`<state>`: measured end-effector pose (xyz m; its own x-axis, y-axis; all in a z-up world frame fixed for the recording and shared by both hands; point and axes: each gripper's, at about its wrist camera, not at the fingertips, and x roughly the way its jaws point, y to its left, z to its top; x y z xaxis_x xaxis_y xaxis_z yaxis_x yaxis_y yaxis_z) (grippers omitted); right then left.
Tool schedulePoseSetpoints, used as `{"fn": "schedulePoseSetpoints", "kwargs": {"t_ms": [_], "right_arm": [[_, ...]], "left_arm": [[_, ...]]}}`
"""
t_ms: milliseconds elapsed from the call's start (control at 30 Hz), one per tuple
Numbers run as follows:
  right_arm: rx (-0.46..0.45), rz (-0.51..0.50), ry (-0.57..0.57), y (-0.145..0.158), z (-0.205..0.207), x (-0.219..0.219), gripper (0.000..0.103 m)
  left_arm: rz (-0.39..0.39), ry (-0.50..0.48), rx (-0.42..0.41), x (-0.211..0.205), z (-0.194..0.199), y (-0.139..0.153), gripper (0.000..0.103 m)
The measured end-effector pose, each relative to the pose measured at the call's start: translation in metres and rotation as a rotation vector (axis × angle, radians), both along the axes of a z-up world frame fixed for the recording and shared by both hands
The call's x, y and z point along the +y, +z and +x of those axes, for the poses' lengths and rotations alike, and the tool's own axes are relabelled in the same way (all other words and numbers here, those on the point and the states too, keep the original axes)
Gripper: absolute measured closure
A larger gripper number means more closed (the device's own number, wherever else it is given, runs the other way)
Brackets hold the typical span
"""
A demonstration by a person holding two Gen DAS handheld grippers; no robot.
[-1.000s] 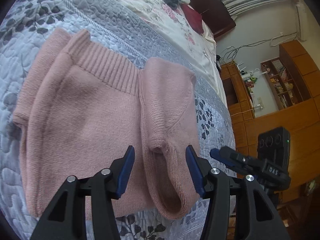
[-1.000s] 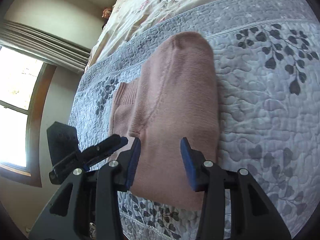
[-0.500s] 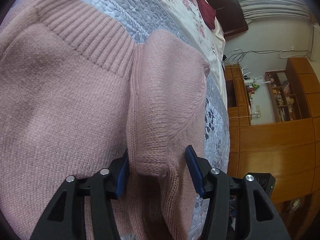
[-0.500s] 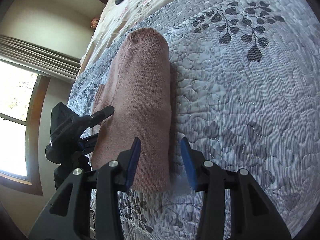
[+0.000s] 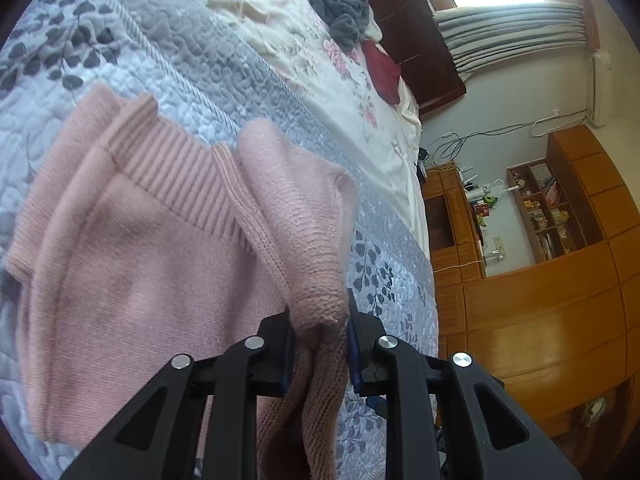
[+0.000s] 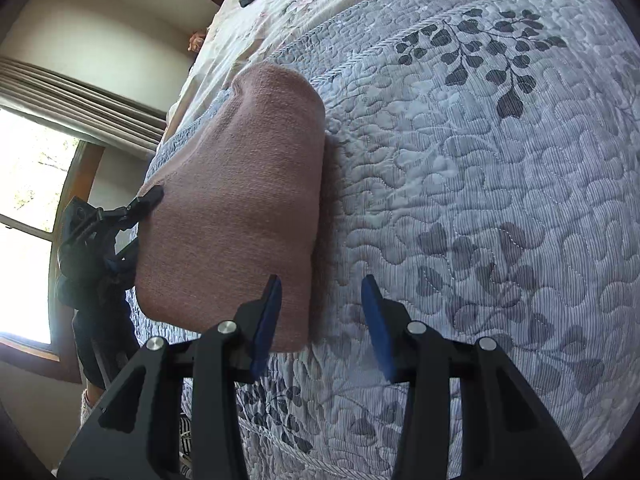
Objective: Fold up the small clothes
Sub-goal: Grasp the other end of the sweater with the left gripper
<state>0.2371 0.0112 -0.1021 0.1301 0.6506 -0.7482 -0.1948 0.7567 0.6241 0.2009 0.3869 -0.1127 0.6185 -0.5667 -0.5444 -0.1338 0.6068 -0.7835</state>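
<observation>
Quilt (image 6: 480,184), grey-blue and stitched with dark leaf sprays, covers the bed under both grippers and fills most of the right wrist view. Beyond it, farther ahead of the left gripper (image 5: 320,336), lies a cream floral sheet (image 5: 320,60) with a heap of dark grey clothing (image 5: 340,4) and a dark red item (image 5: 384,68) on it. Off to that gripper's right stand orange wooden cabinets (image 5: 540,304) with an open bookshelf (image 5: 548,208).

A pink knitted sweater (image 5: 132,264) lies spread on the quilt ahead of and left of the left gripper, its ribbed band (image 5: 176,180) facing away. The left gripper's blue-padded jaws are closed on a folded-over sleeve (image 5: 304,236), which rises from the garment into the pinch, with more knit hanging between the black arms below.

In the right wrist view the same sweater (image 6: 240,208) is a raised pink fold ahead and to the left of the right gripper (image 6: 320,312). Its jaws stand wide apart and hold nothing; the left finger overlaps the fold's near corner, the right finger sits over bare quilt. Whether the left finger touches the knit cannot be told. The other gripper shows at the fold's far left edge.
</observation>
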Motion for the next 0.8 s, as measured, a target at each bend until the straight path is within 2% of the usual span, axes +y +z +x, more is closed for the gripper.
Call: {"fn": "schedulePoseSetpoints", "kwargs": {"t_ms": [200,333,500,567,633,733,800], "right_arm": [[-0.025,-0.007,0.067,0.006,-0.008,0.032,0.06],[-0.033,-0.012,0.121,0.007,-0.016,0.055,0.06],[-0.044,-0.05,0.176,0.003,-0.024,0.082,0.058],[-0.03,-0.046,0.183,0.0,-0.026,0.09,0.058],[-0.023,-0.046,0.192,-0.002,-0.026,0.096,0.056],[-0.008,-0.041,0.208,-0.007,-0.028,0.104,0.052],[0.0,-0.041,0.218,-0.011,-0.028,0.108,0.048]], "left_arm": [[0.041,0.066,0.028,0.068,-0.017,0.0,0.082],[0.077,0.089,0.054,0.102,-0.026,-0.016,0.082],[0.093,0.06,0.108,0.107,-0.026,-0.055,0.081],[0.074,0.059,0.108,0.107,-0.029,-0.064,0.08],[0.052,0.074,0.098,0.108,-0.034,-0.066,0.077],[0.079,0.076,0.094,0.11,-0.047,-0.057,0.071],[0.087,0.069,0.071,0.109,-0.063,-0.048,0.063]]}}
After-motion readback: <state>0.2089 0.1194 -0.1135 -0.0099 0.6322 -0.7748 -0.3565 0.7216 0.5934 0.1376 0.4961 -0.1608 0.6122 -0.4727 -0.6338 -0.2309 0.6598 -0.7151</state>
